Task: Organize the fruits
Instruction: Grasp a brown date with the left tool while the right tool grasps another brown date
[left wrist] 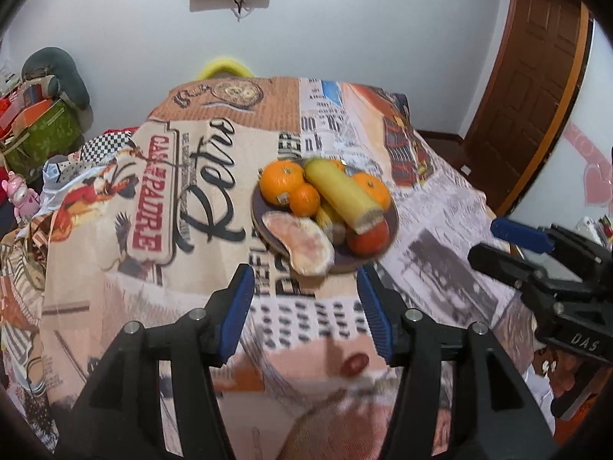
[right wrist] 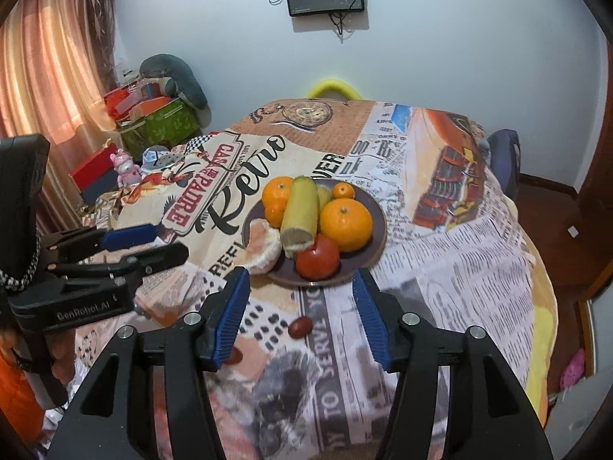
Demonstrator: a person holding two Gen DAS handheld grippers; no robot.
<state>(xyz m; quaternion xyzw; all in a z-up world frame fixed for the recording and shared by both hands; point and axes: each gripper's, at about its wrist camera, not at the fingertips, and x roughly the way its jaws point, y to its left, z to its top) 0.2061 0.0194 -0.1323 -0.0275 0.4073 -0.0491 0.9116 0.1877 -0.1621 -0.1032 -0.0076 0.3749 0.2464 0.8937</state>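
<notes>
A dark plate (right wrist: 377, 207) sits mid-table, also in the left wrist view (left wrist: 392, 216). It holds oranges (right wrist: 346, 224), a long yellow-green fruit (right wrist: 300, 211), a red tomato (right wrist: 317, 257) and a peeled pomelo piece (right wrist: 262, 247) overhanging its near rim. Two small red dates (right wrist: 299, 326) (right wrist: 234, 356) lie on the cloth near me; one date shows in the left wrist view (left wrist: 354, 363). My left gripper (left wrist: 306, 306) is open and empty, short of the plate. My right gripper (right wrist: 300, 314) is open and empty, above the dates.
The table wears a printed retro cloth (right wrist: 440, 249). Boxes and a pink toy (right wrist: 126, 168) stand at the left beyond the table. A yellow chair back (right wrist: 333, 88) is at the far edge, a wooden door (left wrist: 536, 88) at the right.
</notes>
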